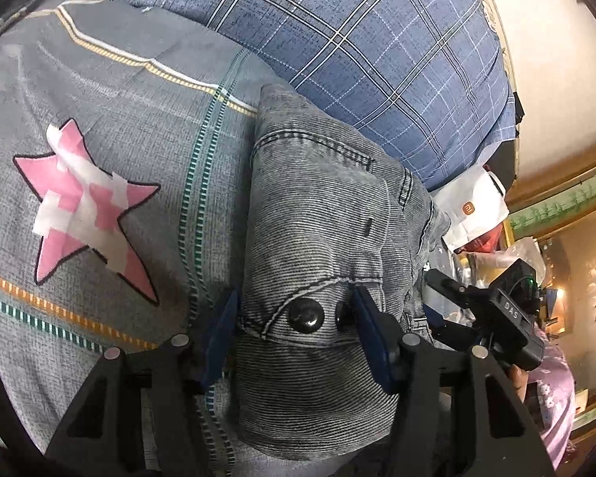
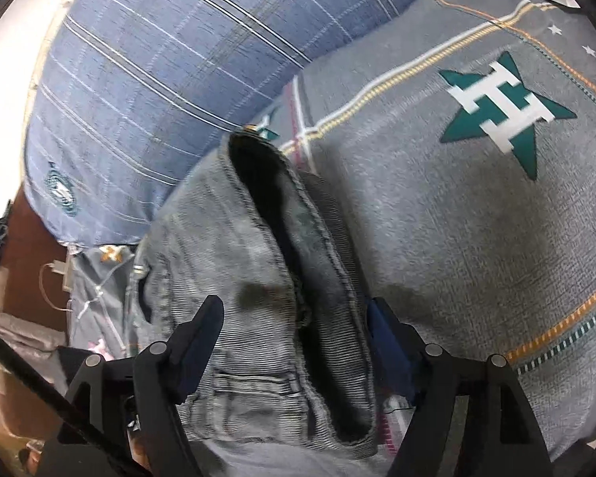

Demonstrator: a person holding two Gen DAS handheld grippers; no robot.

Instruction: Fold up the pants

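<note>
Grey denim pants (image 1: 318, 218) lie bunched on a grey bedspread (image 1: 119, 99). My left gripper (image 1: 294, 318) stands open, its blue-padded fingers on either side of the waistband, with the black button (image 1: 306, 315) between them. In the right wrist view the pants (image 2: 226, 246) show their open dark waistband. My right gripper (image 2: 294, 330) stands open astride that fabric, jaws wide apart. The right gripper's body also shows in the left wrist view (image 1: 508, 318), just right of the pants.
A blue plaid pillow (image 1: 357, 47) lies behind the pants and shows in the right wrist view (image 2: 159, 79). The bedspread has a pink star (image 1: 83, 206) and a green star (image 2: 504, 111). A white bag (image 1: 473, 206) and clutter sit at the bed's right edge.
</note>
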